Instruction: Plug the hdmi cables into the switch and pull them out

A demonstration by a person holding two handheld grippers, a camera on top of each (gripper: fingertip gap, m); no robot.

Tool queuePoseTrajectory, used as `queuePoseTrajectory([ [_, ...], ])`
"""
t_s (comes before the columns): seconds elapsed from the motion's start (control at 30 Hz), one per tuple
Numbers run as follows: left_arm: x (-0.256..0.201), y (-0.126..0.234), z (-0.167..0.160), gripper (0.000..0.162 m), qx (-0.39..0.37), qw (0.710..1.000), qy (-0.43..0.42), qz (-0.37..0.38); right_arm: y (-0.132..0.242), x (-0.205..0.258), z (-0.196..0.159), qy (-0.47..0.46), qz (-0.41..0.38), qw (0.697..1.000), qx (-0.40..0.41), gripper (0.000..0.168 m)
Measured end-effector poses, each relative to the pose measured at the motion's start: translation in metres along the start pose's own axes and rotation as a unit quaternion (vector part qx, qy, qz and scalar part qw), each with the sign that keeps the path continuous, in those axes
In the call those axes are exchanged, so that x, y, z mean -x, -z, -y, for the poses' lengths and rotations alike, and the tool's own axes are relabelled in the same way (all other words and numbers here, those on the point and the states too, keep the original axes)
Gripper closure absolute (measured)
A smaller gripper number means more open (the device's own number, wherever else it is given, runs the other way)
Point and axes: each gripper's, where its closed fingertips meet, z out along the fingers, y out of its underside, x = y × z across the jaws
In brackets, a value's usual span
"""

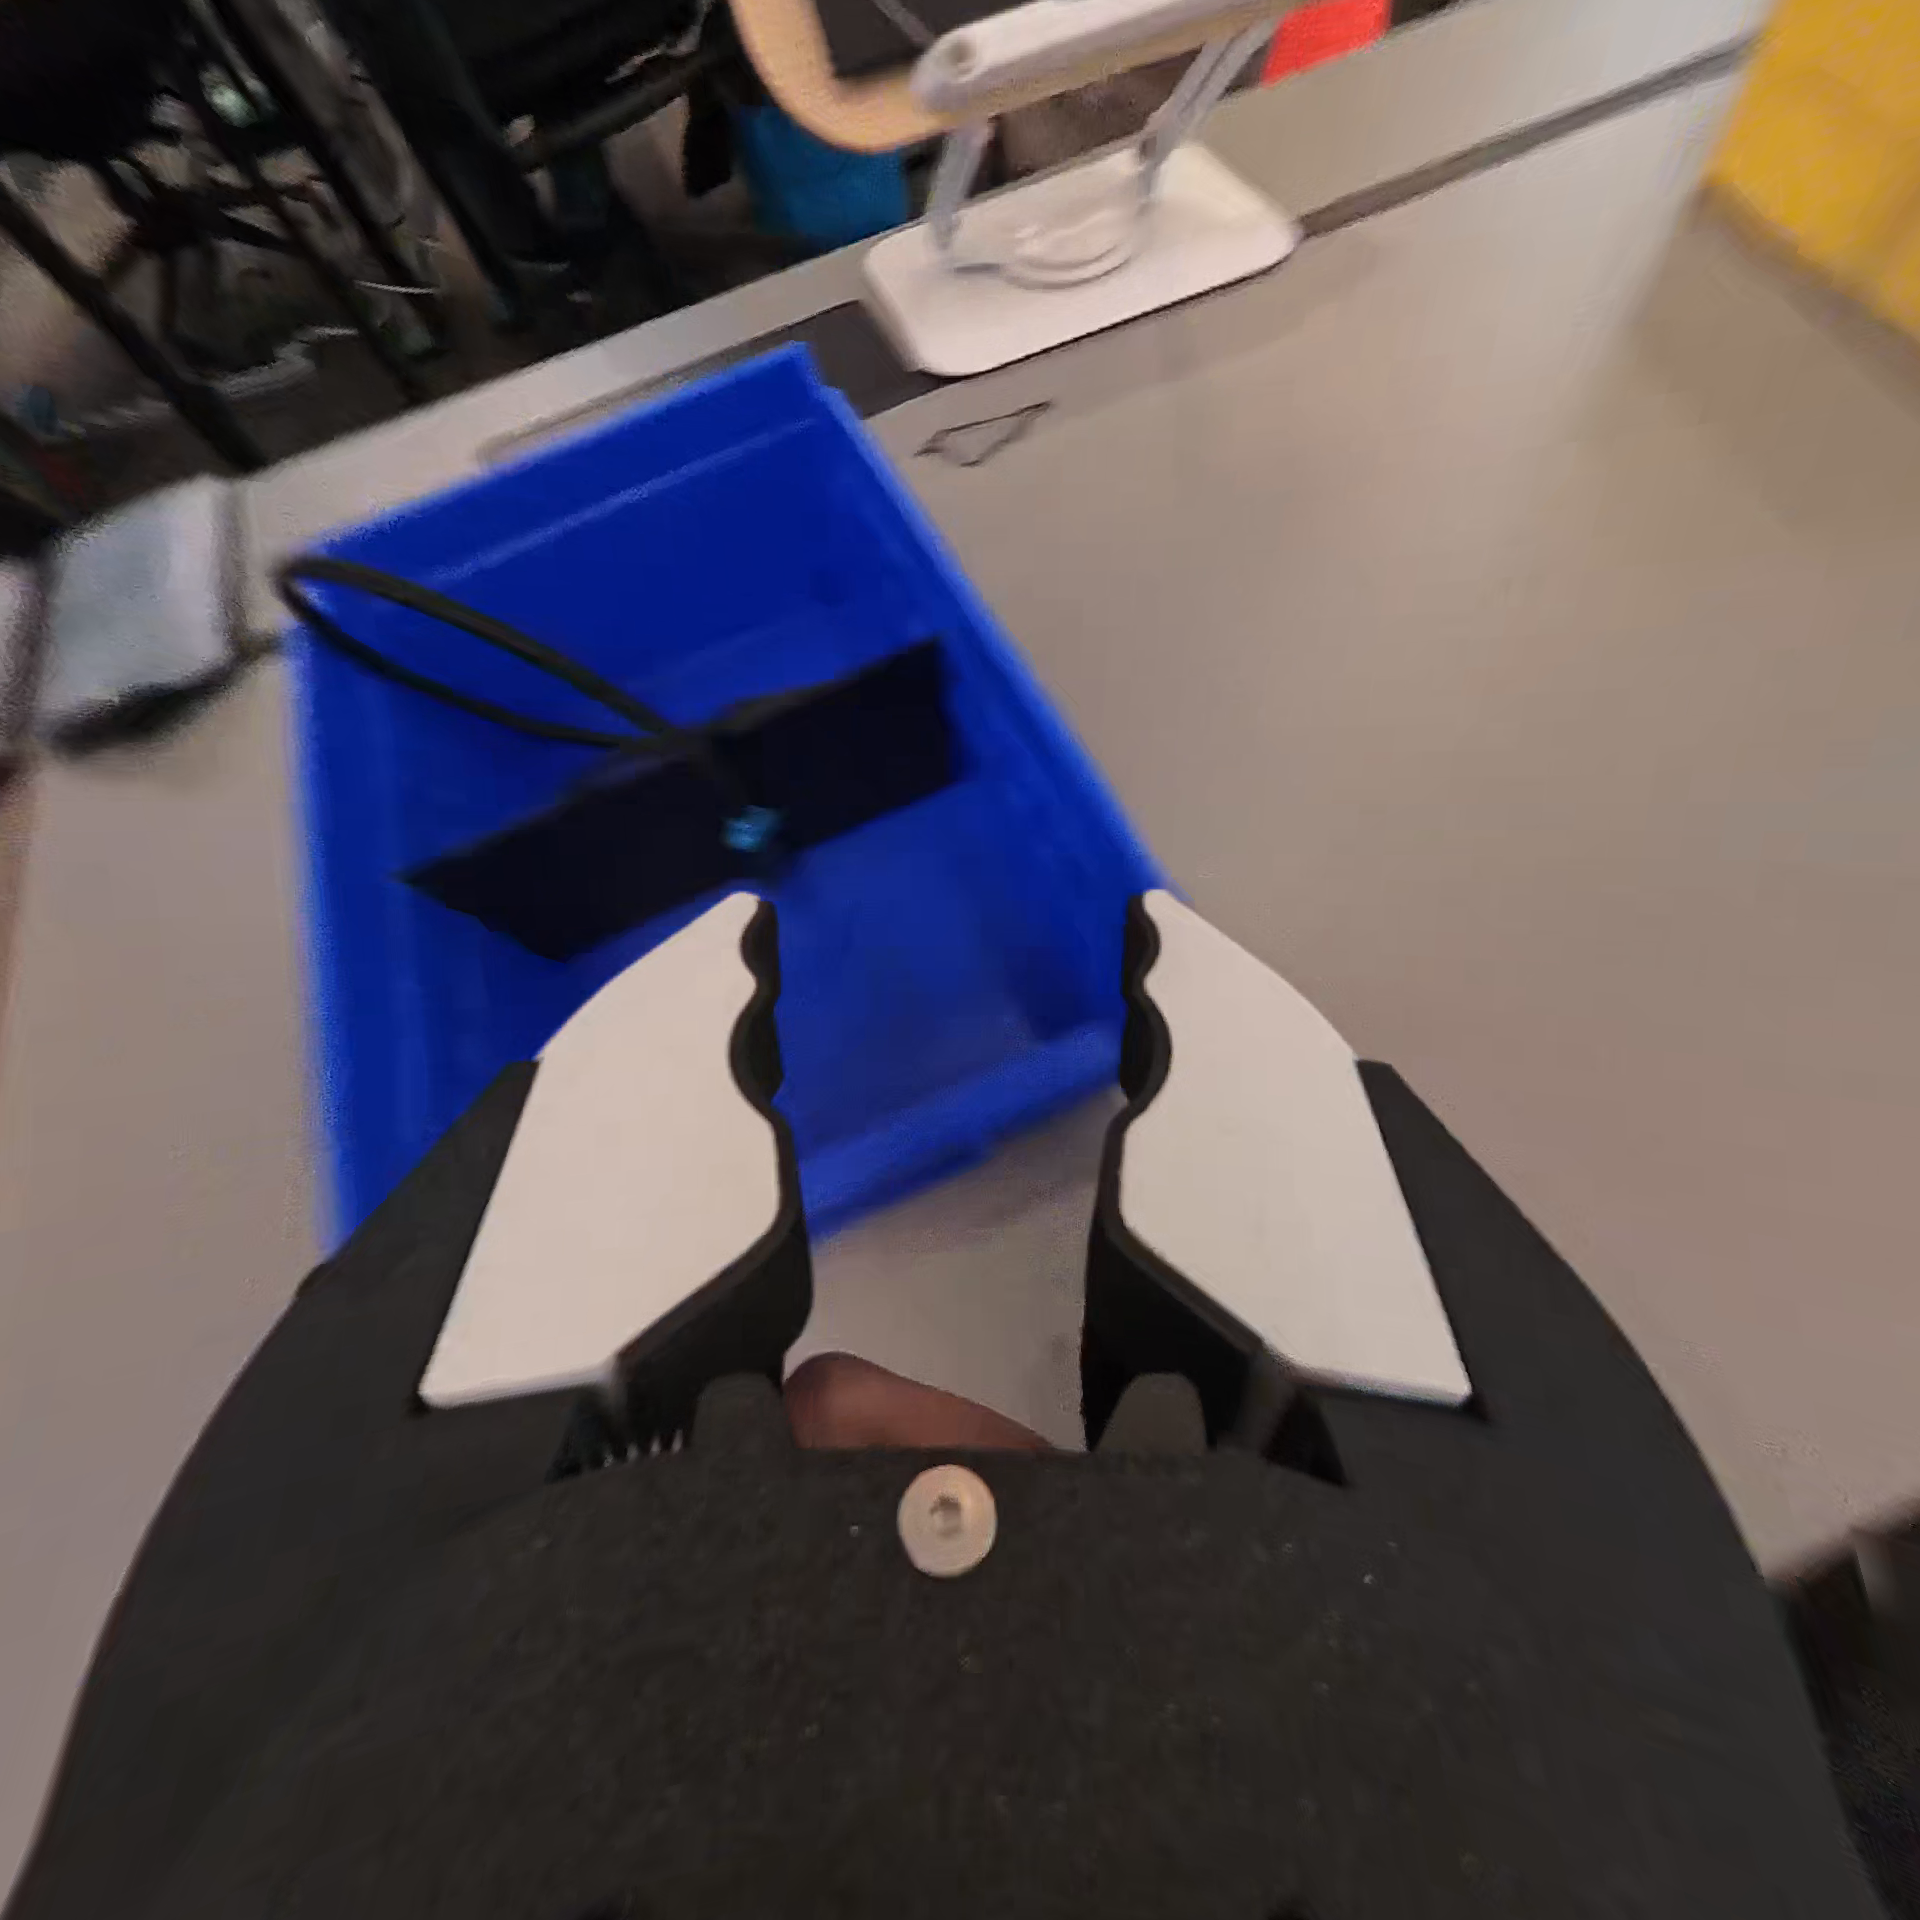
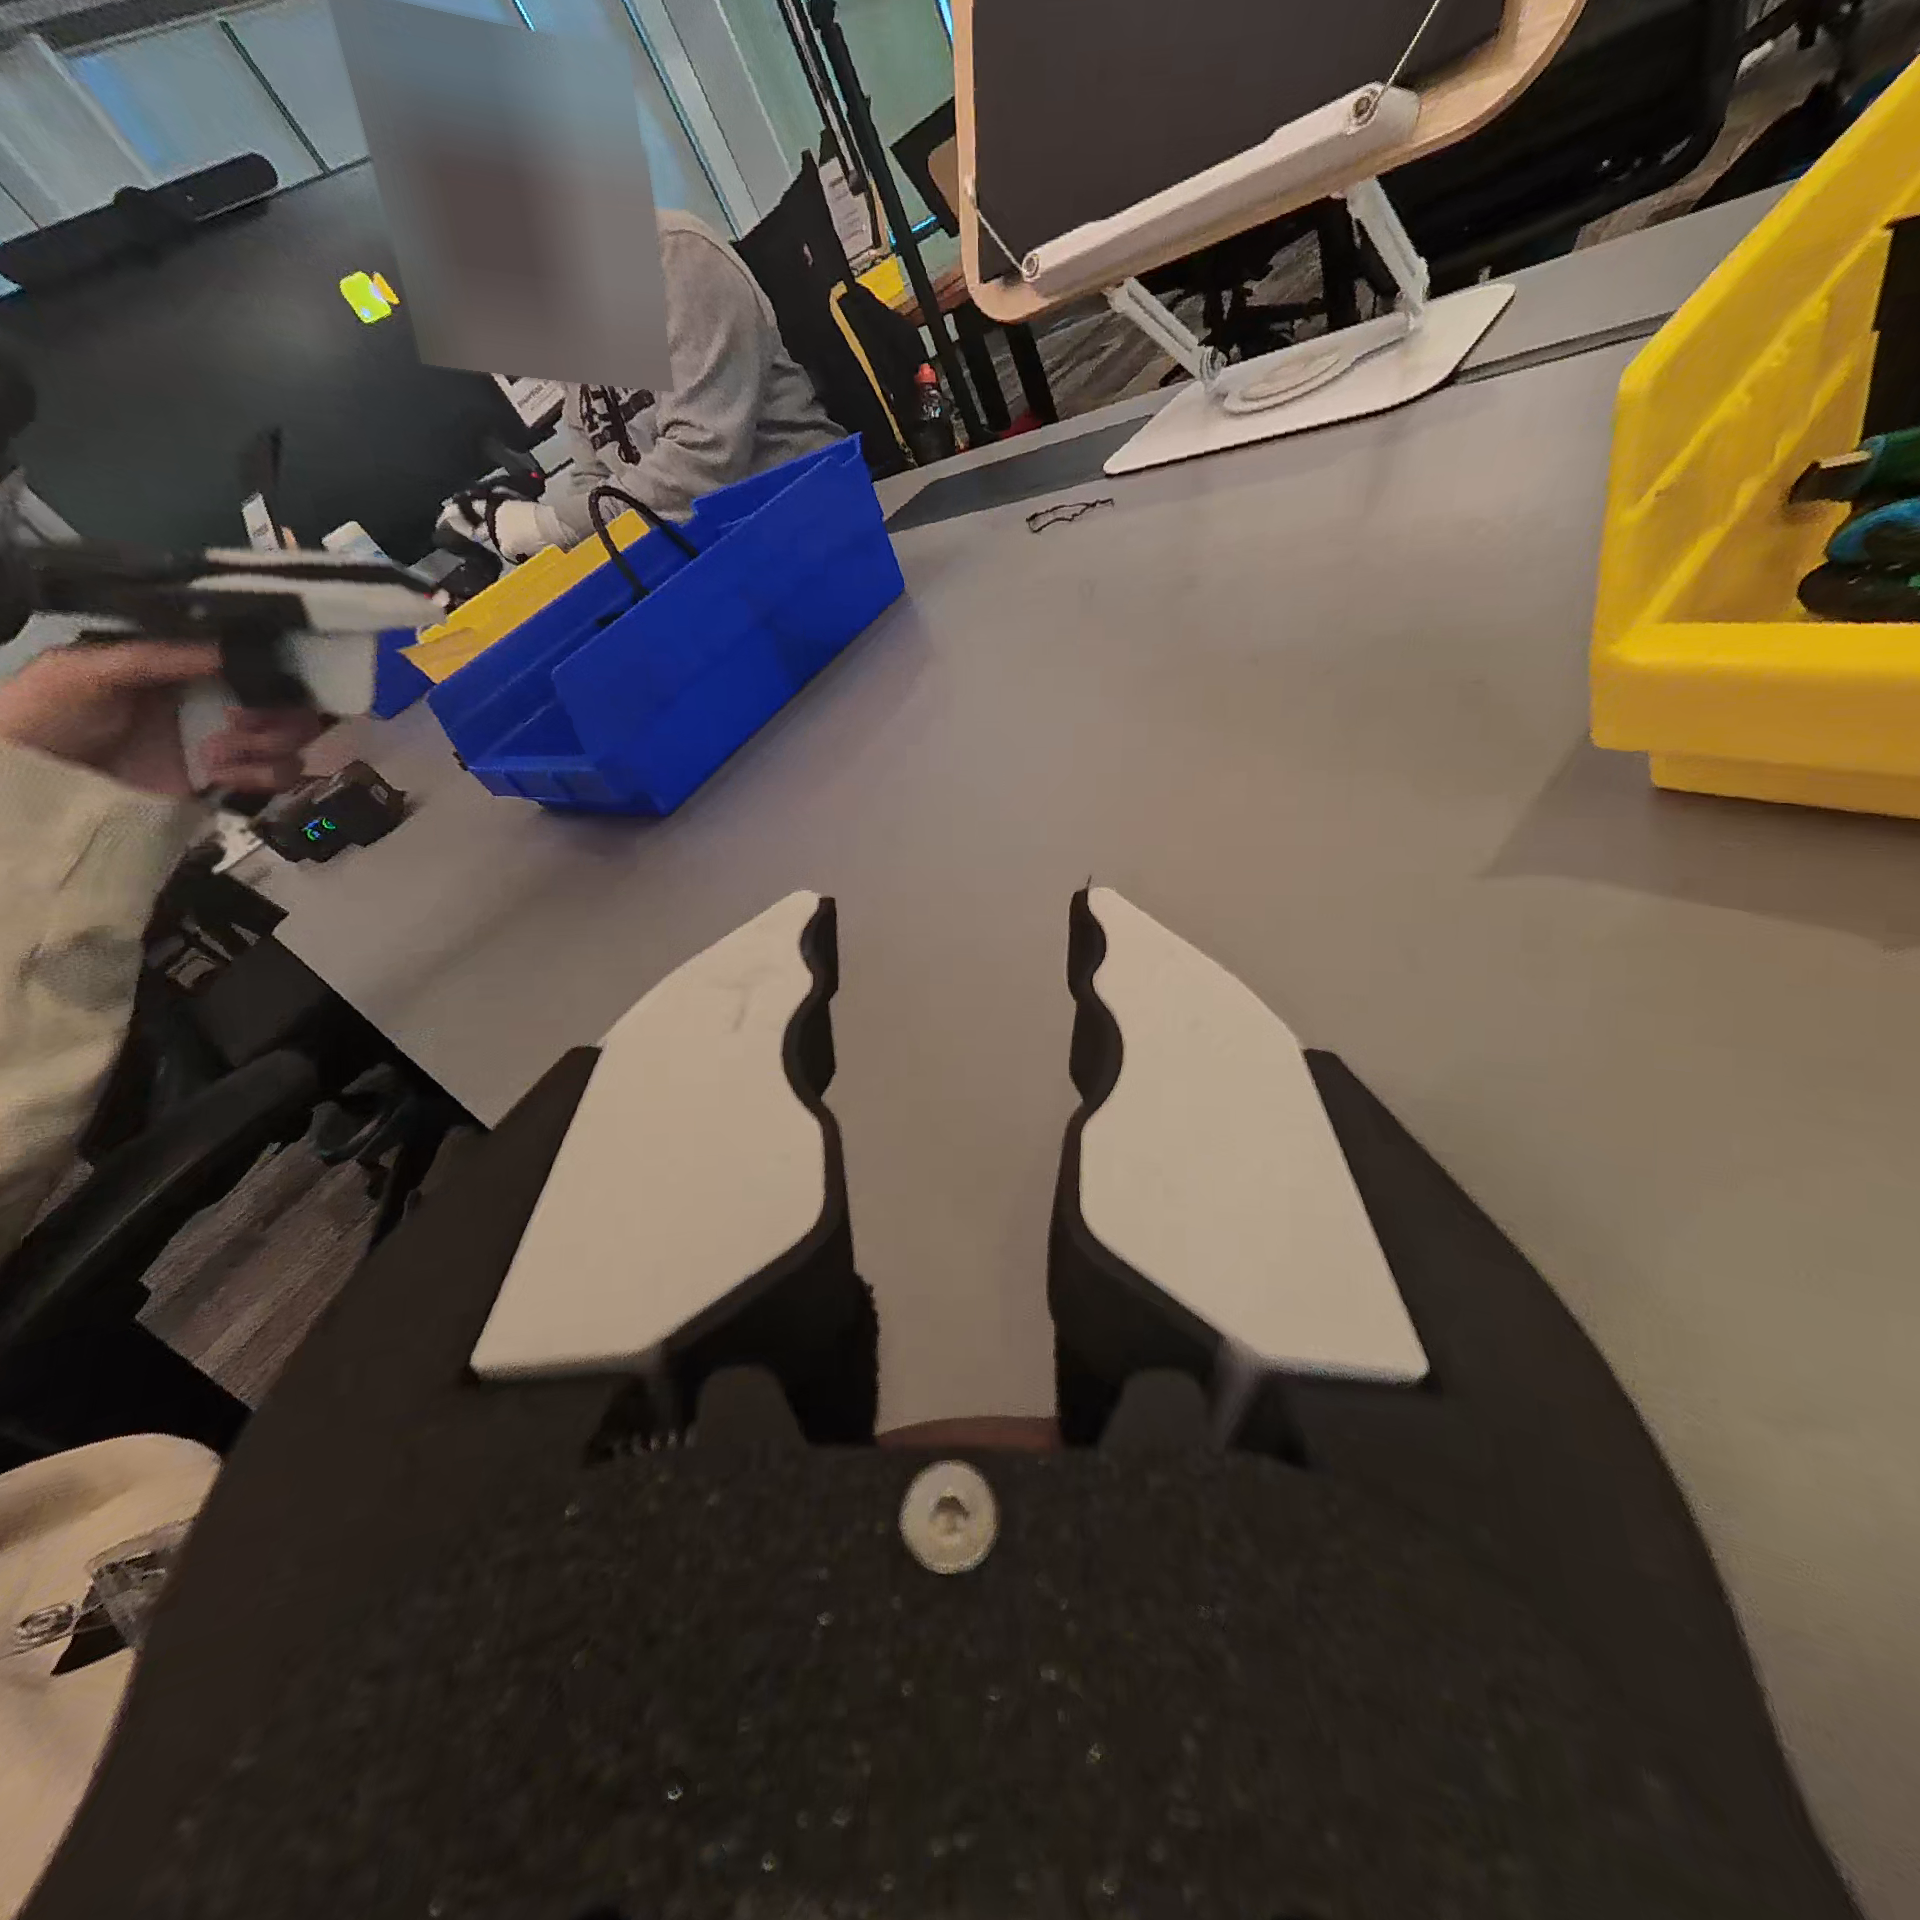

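Blue bin [image 1: 665, 831] sits on the grey worktop [image 1: 1455, 831] near its left edge, open top. Inside: a flat black box, presumably the switch [image 1: 686, 821], lying diagonally on the bin floor, small blue spot at its middle. A thin black cable [image 1: 468, 634] runs from the box and loops up over the bin's far-left rim. View is motion-blurred, so I can't tell if any plug is seated.

Left gripper [image 1: 945, 914] hovers over the near end of the bin, jaws spread apart, nothing between them.

In the right wrist view the same bin shows from the side, cable loop sticking up above the wall. A small black device [image 2: 327, 810] with green lights lies just off its near-left corner, at the worktop's left edge.

Right gripper [image 2: 951, 904] is over bare worktop near the front edge, jaws apart, holding nothing.

A white stand [image 2: 1309, 384] sits at the far edge.

Yellow bin [image 2: 1725, 582] at the right edge, well apart from the blue one. It holds dark and green-teal items; can't tell what.
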Motion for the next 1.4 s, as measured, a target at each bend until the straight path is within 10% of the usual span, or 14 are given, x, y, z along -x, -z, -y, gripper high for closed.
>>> queuePoseTrajectory([
  [0.33, 0.093, -0.124, -0.015, 0.092, 0.160, 0.986, 0.002, -0.040, -0.012, 0.001, -0.011, -0.038, 0.035, 0.998, 0.029, 0.126],
  [0.47, 0.068, -0.136, -0.018, 0.140, 0.153, 0.978, -0.001, -0.140, -0.013, -0.005, -0.016, -0.060, 0.036, 0.997, 0.044, 0.126],
  [0.93, 0.068, -0.074, 0.090, 0.156, 0.010, 0.987, -0.048, -0.153, -0.014, 0.004, -0.020, -0.055, 0.053, 0.996, 0.053, 0.127],
  [1.4, -0.044, 0.055, 0.205, 0.155, -0.125, 0.954, -0.208, -0.175, -0.066, 0.067, -0.034, 0.149, 0.111, 0.975, 0.122, 0.114],
])
